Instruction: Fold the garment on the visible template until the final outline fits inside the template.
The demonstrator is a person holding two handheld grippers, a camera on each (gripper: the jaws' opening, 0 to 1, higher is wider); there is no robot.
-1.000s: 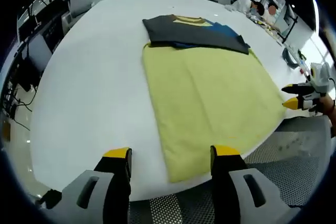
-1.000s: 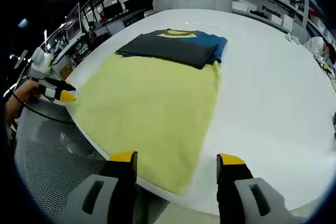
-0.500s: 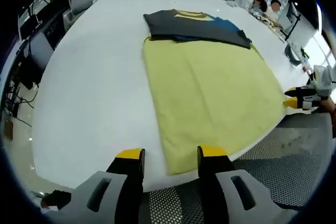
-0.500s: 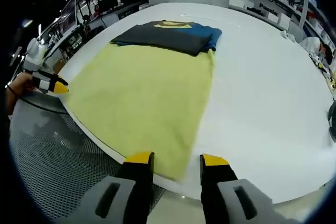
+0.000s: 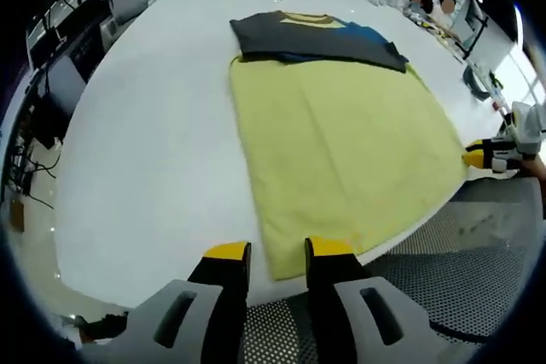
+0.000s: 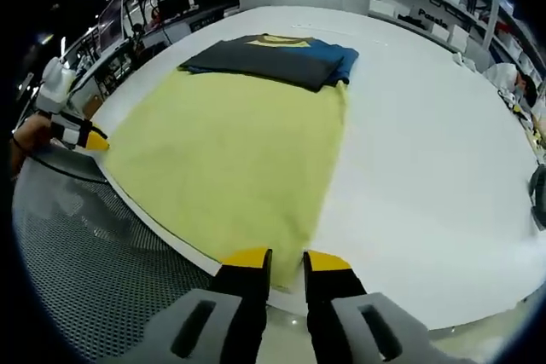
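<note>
Yellow-green cloth (image 5: 341, 138) lies flat on the white table (image 5: 145, 151), a dark folded garment (image 5: 316, 40) at its far end; each gripper, left (image 5: 277, 255) and right (image 6: 286, 263), has its fingers nearly together at a near corner; next, probably lift both corners and fold toward the garment.

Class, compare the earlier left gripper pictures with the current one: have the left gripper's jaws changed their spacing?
Yes. The left gripper has narrowed its jaws, now standing close together at the near corner of the yellow cloth, where a second ago they straddled it widely.
</note>
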